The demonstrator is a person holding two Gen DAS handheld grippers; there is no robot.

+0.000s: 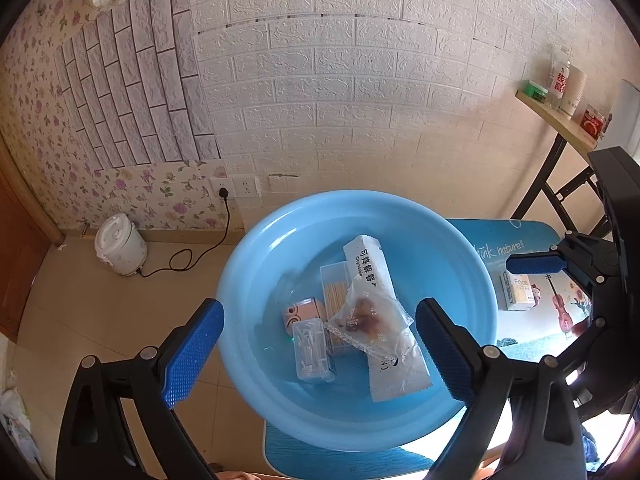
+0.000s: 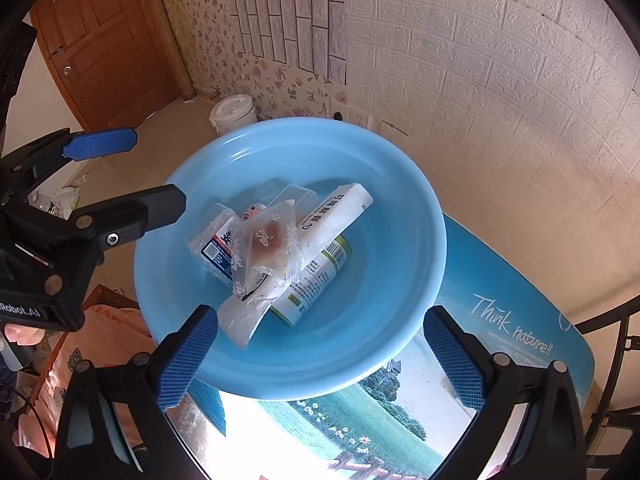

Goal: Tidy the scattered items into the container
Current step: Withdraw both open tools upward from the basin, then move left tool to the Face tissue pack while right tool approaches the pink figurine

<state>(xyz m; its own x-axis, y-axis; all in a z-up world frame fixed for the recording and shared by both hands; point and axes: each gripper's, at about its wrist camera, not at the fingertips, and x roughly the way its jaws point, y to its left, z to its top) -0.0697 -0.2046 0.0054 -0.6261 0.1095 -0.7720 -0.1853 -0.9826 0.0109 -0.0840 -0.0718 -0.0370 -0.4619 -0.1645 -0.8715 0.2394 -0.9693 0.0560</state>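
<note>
A round light-blue basin [image 1: 440, 264] [image 2: 380, 200] stands on a blue printed table [image 1: 532, 236] [image 2: 500, 280]. In it lie a clear snack packet [image 1: 364, 316] [image 2: 268, 240], a white sachet [image 1: 370, 268] [image 2: 336, 216], a toothpick box [image 1: 336, 288], a clear floss-pick box [image 1: 312, 356], a small pink item [image 1: 302, 312] and a green-labelled bottle [image 2: 316, 280]. My left gripper [image 1: 320, 352] [image 2: 156, 168] hangs open above the basin's near-left side, holding nothing. My right gripper [image 2: 320, 360] is open and empty over the near rim. A small white box [image 1: 518, 290] sits on the table beside the basin.
A white rice cooker [image 1: 120, 250] [image 2: 234, 112] stands on the floor by the wall, its cord plugged in. A wooden shelf [image 1: 560, 120] with bottles and jars is at the right. A brown door [image 2: 104, 40] is at far left; bags [image 2: 100, 340] lie below the table.
</note>
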